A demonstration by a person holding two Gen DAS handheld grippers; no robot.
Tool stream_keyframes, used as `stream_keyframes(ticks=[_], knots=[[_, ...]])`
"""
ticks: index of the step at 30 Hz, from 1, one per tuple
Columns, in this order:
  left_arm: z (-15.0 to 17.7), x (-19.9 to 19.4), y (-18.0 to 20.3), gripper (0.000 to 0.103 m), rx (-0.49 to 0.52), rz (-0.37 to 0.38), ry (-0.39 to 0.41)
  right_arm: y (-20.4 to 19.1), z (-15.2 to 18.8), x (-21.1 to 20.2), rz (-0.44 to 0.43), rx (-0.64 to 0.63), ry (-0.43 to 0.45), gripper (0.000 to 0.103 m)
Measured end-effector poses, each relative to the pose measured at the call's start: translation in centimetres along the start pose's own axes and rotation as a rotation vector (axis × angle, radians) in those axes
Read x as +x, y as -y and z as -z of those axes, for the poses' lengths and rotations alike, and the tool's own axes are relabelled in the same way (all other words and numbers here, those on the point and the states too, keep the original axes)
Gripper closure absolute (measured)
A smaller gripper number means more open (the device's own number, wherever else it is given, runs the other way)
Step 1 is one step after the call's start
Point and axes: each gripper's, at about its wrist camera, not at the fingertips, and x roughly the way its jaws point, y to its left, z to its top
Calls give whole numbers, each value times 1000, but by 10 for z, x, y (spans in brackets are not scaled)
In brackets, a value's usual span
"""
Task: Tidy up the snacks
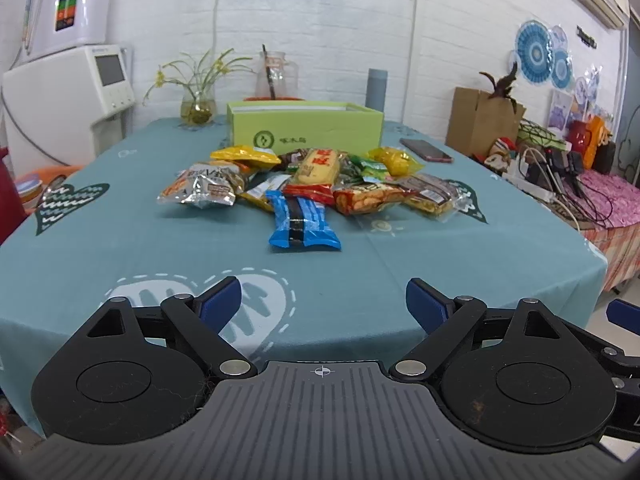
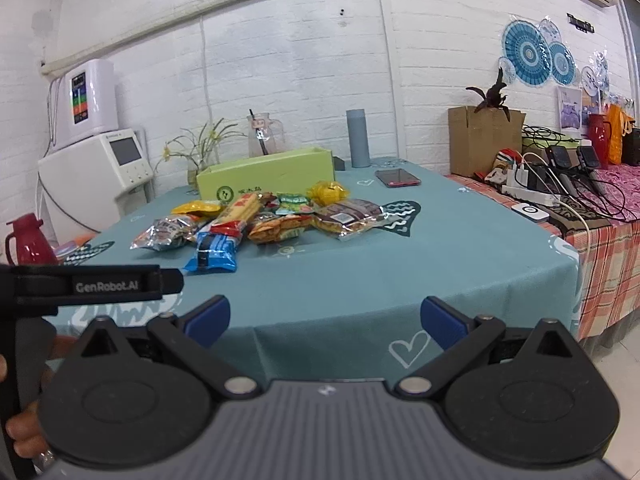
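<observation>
Table (image 1: 440, 264): teal cloth with white and dark heart prints, filling most of both views.
Green box (image 1: 308, 130): open-topped, at the far middle of the table, just behind the snack pile.
Snack pile (image 1: 320, 184): heaped at mid-table, in front of the box; packets overlapping and touching.
Silver packet (image 1: 202, 188): left edge of the pile.
Blue packet (image 1: 302, 222): nearest the camera, lying flat, sticking out of the pile's front.
Brown-and-clear packet (image 1: 434, 196): right edge of the pile, over a dark heart print.
Yellow bar packet (image 1: 318, 166): lying on top, centre of the heap.
Left gripper (image 1: 324, 302): low over the near table edge, tilted down, blue pads spread wide, nothing between them; well apart from the snacks.
Right gripper (image 2: 325, 318): likewise near the table's front edge, pads spread wide, empty.
Phone (image 1: 426, 149): flat on the cloth, right of the box.
Grey cylinder (image 2: 358, 138): upright behind the box.
Glass jug (image 1: 276, 76): behind the box, by the wall.
Plant vase (image 1: 197, 110): far left corner of the table.
</observation>
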Motion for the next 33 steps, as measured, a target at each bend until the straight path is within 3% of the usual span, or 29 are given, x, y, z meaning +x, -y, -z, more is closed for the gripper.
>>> stream_keyframes(ticks=[6,33], knots=[[4,-3,3,16,24,-5,23,15,2,8,34,46,-15,3],[8,2,7,14,48,-8,8,14,6,13,95,11,-18,3]])
